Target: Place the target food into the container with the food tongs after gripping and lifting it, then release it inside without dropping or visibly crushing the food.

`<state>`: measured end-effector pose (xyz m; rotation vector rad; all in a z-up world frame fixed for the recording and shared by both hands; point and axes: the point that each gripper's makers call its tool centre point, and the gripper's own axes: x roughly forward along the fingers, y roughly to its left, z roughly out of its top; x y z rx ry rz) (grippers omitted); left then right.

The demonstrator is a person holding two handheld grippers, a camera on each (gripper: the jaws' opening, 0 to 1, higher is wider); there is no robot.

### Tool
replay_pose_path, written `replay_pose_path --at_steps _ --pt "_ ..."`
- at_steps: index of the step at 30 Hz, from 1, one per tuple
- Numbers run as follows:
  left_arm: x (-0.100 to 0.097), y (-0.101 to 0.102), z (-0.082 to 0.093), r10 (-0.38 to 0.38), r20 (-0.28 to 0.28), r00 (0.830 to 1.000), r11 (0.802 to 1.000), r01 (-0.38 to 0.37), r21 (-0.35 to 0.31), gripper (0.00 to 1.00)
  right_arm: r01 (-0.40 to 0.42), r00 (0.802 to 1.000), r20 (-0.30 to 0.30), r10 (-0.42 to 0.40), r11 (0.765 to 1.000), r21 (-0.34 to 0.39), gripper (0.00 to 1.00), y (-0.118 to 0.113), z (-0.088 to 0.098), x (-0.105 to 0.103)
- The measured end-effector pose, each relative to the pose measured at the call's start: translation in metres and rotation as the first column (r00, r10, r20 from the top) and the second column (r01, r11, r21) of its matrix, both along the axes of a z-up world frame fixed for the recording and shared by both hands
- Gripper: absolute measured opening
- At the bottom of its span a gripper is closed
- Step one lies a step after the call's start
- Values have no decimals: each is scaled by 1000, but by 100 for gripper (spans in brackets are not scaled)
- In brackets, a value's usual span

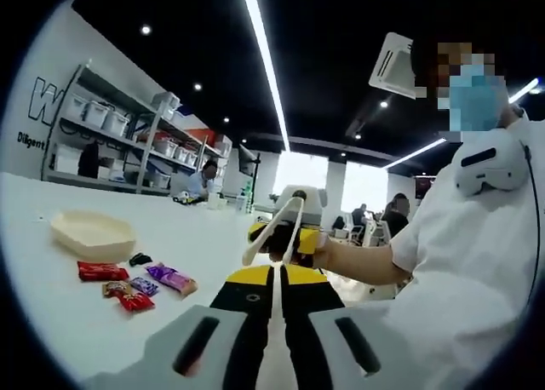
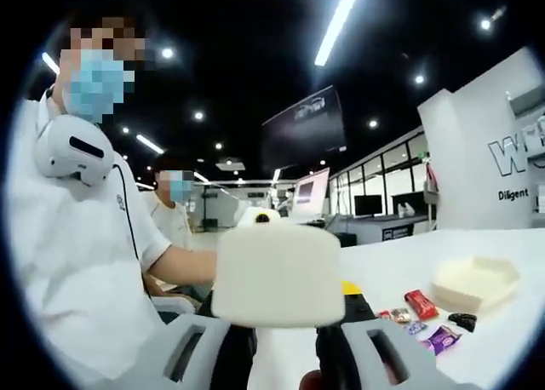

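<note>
White food tongs [image 1: 271,230] hang arms-down in my right gripper [image 1: 285,241], which a hand holds above the white table facing the left gripper view. Close up in the right gripper view, the tongs [image 2: 277,275] are a broad white slab over my right gripper [image 2: 289,326], which is shut on them. My left gripper [image 1: 278,272] has its black and yellow fingers closed together, nothing seen between them. A cream hexagonal container [image 1: 92,234] [image 2: 477,283] sits on the table. Beside it lie snack packets: red [image 1: 102,271] [image 2: 420,303], purple [image 1: 170,278] [image 2: 443,339] and a small black one [image 1: 140,259] [image 2: 464,320].
The white table [image 1: 204,237] stretches far back. Shelves with bins [image 1: 119,126] stand against the wall behind it. A person in a white shirt [image 1: 477,262] stands close to both grippers, another person [image 2: 174,211] is behind. A dark screen [image 2: 304,130] hangs overhead.
</note>
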<state>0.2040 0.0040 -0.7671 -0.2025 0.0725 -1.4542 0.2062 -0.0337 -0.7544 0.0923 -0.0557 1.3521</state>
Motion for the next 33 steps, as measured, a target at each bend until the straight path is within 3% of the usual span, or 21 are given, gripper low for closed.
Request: replay_pose_path --at_steps 13,33 --pt "13 3 -8 67 45 997 995 -70 74 9 29 1000 0 -29 999 -40 19 -5 -4 9" --pt "41 7 -25 174 128 976 951 -200 237 28 85 996 -4 -86 989 -122 19 -12 -11 34"
